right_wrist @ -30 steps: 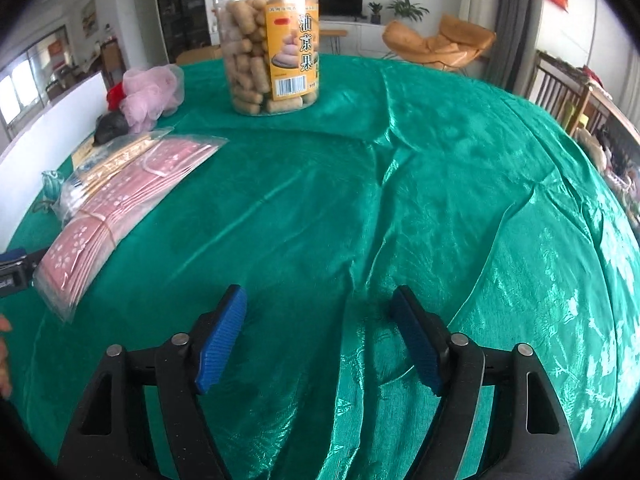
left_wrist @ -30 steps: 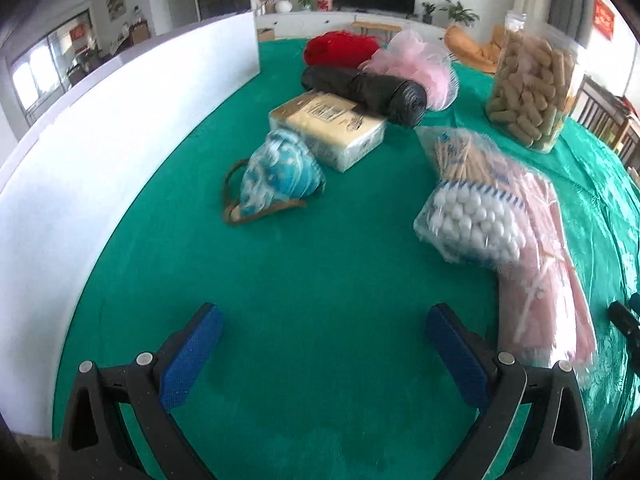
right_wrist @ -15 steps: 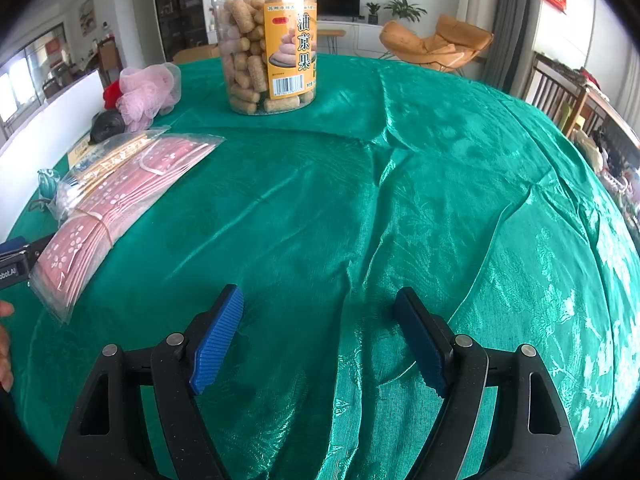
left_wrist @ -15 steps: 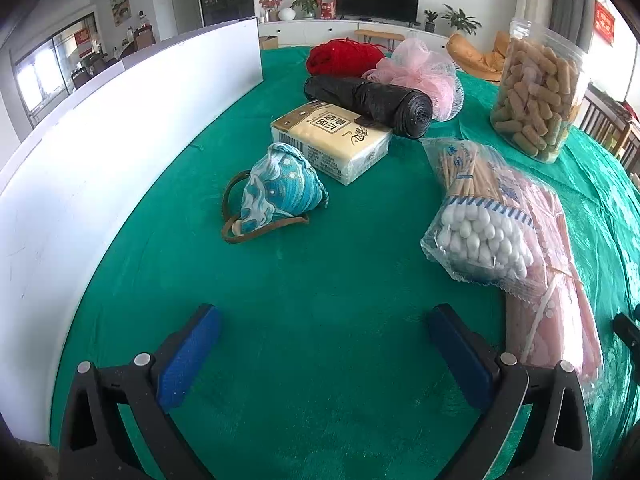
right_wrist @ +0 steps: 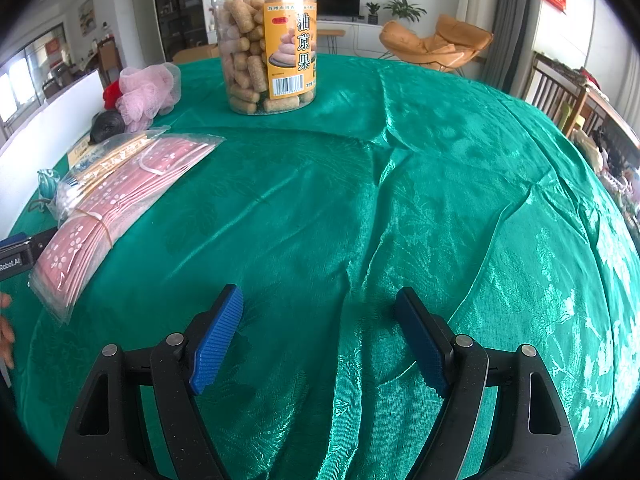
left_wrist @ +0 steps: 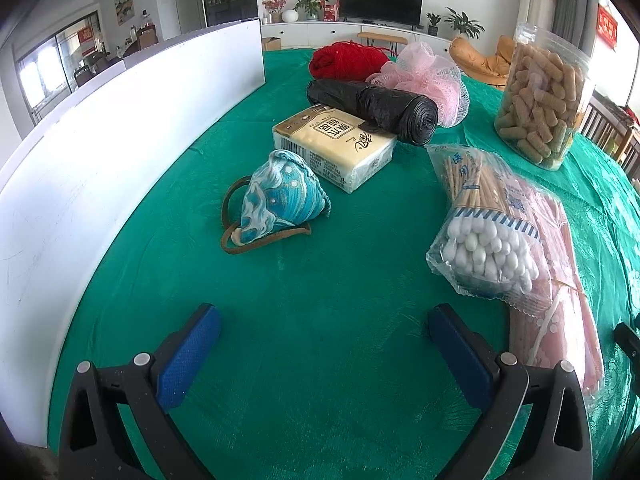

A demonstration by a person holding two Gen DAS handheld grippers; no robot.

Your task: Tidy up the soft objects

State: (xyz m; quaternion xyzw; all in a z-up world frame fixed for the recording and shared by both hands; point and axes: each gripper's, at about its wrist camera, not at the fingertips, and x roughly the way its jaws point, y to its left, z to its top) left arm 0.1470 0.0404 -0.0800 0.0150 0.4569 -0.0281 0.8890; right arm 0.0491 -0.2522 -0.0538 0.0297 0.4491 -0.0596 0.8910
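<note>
My left gripper [left_wrist: 324, 318] is open above bare green cloth, nothing between its blue pads. Ahead of it lie a blue patterned pouch with a brown cord [left_wrist: 280, 200], a pack of tissues [left_wrist: 334, 146], a black roll of bags [left_wrist: 376, 106], a pink mesh puff [left_wrist: 420, 76] and red yarn [left_wrist: 348, 60]. To its right a bag of cotton swabs [left_wrist: 480, 236] rests on a pack of pink masks [left_wrist: 560, 296]. My right gripper [right_wrist: 318, 308] is open over wrinkled cloth, holding nothing; the pink masks [right_wrist: 120, 200] lie to its left.
A clear jar of snack sticks [right_wrist: 266, 40] stands at the back of the green tablecloth [right_wrist: 440, 200]. A white board [left_wrist: 100, 152] walls the left side. Wooden chairs [right_wrist: 568, 96] stand past the right edge. A hand [right_wrist: 6, 332] shows at the left rim.
The left view has tilted slightly, so the objects sit a little lower in the frame. Both grippers stay open and in place.
</note>
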